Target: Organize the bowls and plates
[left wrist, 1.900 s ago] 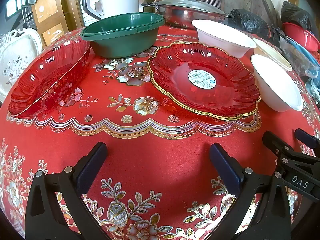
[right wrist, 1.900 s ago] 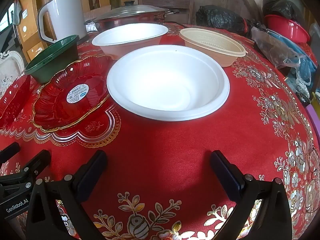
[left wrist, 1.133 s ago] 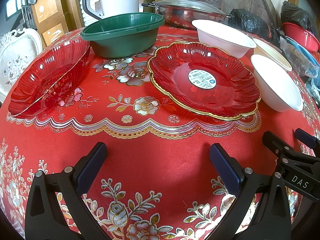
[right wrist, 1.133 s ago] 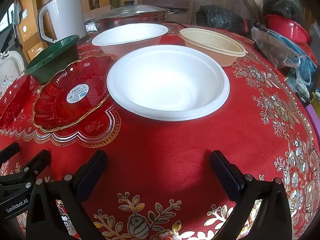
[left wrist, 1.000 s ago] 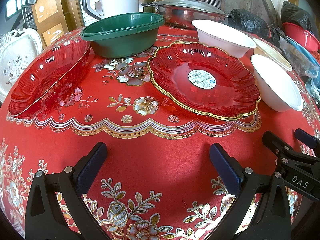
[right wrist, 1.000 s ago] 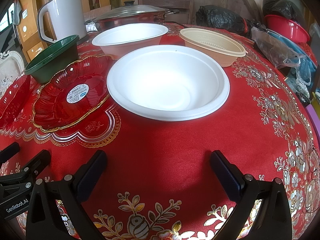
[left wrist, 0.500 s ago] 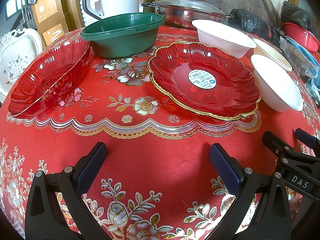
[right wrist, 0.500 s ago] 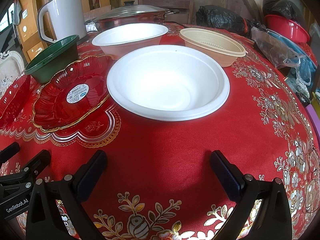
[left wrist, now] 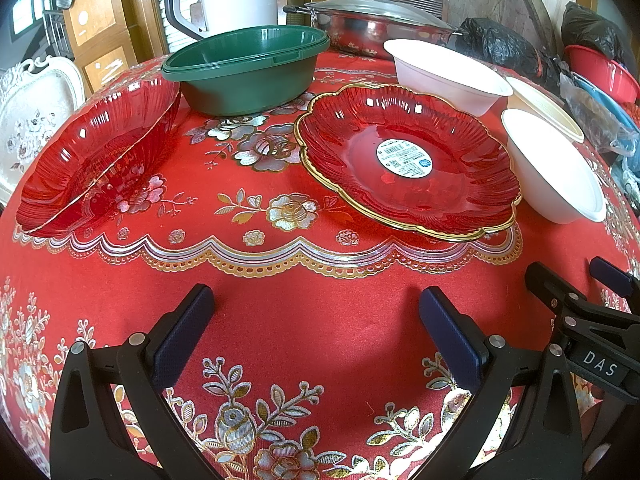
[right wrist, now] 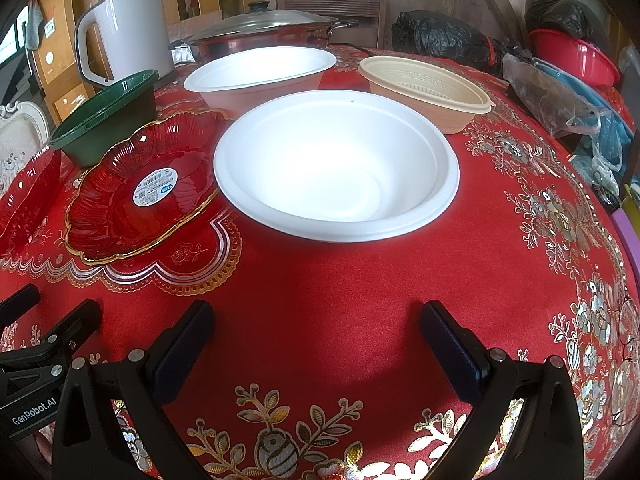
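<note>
A red gold-rimmed plate (left wrist: 408, 160) with a round sticker lies on the red tablecloth; a second red ribbed dish (left wrist: 96, 156) sits at the left edge. Behind them stand a green bowl (left wrist: 244, 68), a white bowl (left wrist: 444, 72), a beige bowl (right wrist: 424, 92) and a nearer white foam bowl (right wrist: 336, 164). My left gripper (left wrist: 316, 320) is open and empty, low over the cloth in front of the red plate. My right gripper (right wrist: 316, 336) is open and empty, just short of the foam bowl. The other gripper (left wrist: 580, 320) shows at the right of the left wrist view.
A white jug (right wrist: 124, 32) and a lidded steel pot (right wrist: 264, 32) stand at the back. Black bags (right wrist: 440, 36), a red basin (right wrist: 572, 56) and plastic bags (right wrist: 568, 100) crowd the far right. A white chair back (left wrist: 32, 108) is at the left.
</note>
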Demonstrator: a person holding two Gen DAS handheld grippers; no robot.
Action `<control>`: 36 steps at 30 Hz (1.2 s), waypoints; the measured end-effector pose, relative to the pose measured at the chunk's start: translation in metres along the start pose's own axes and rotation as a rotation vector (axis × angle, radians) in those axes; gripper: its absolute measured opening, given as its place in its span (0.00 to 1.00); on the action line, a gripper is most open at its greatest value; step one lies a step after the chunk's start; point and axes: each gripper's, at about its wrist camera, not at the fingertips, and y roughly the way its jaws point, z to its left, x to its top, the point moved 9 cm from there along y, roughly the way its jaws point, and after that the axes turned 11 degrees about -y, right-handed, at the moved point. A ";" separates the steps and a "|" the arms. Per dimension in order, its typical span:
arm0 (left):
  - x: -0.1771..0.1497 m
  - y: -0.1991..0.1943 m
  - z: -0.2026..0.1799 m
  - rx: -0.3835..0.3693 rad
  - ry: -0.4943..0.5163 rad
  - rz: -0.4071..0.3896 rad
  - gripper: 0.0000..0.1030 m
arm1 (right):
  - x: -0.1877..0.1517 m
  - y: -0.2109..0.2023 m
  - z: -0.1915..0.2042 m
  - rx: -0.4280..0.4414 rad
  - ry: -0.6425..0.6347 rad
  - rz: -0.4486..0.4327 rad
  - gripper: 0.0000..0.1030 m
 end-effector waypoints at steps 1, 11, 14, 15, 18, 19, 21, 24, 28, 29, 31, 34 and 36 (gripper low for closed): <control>0.000 0.000 0.000 0.000 0.000 0.000 1.00 | 0.000 0.000 0.000 0.000 0.000 0.000 1.00; -0.012 -0.014 0.011 -0.007 0.040 0.051 1.00 | 0.004 -0.014 0.005 0.010 0.008 -0.026 1.00; -0.008 -0.033 0.025 -0.012 0.028 0.017 1.00 | 0.013 -0.032 0.018 0.026 -0.018 -0.051 1.00; -0.004 -0.039 0.031 -0.017 0.022 0.004 1.00 | 0.016 -0.039 0.025 0.036 -0.033 -0.060 1.00; 0.008 -0.062 0.059 -0.008 0.005 -0.015 1.00 | 0.032 -0.052 0.051 0.064 -0.098 -0.084 1.00; 0.012 -0.067 0.070 0.005 -0.003 -0.021 1.00 | 0.037 -0.055 0.062 0.088 -0.121 -0.087 1.00; 0.027 -0.079 0.099 0.036 -0.034 -0.041 1.00 | 0.050 -0.058 0.083 0.143 -0.155 -0.098 1.00; 0.050 -0.085 0.143 0.115 -0.072 -0.069 1.00 | 0.073 -0.061 0.119 0.208 -0.197 -0.109 1.00; 0.082 -0.085 0.196 0.165 -0.156 -0.102 1.00 | 0.105 -0.047 0.168 0.304 -0.228 -0.101 1.00; 0.089 -0.083 0.206 0.174 -0.162 -0.103 1.00 | 0.111 -0.044 0.175 0.316 -0.231 -0.094 1.00; 0.099 -0.076 0.219 0.191 -0.172 -0.099 1.00 | 0.122 -0.032 0.196 0.358 -0.232 -0.063 1.00; 0.109 -0.060 0.240 0.185 -0.204 -0.072 1.00 | 0.135 -0.015 0.225 0.402 -0.235 -0.021 1.00; 0.114 -0.045 0.250 0.177 -0.230 -0.039 1.00 | 0.141 -0.010 0.237 0.394 -0.249 -0.008 0.99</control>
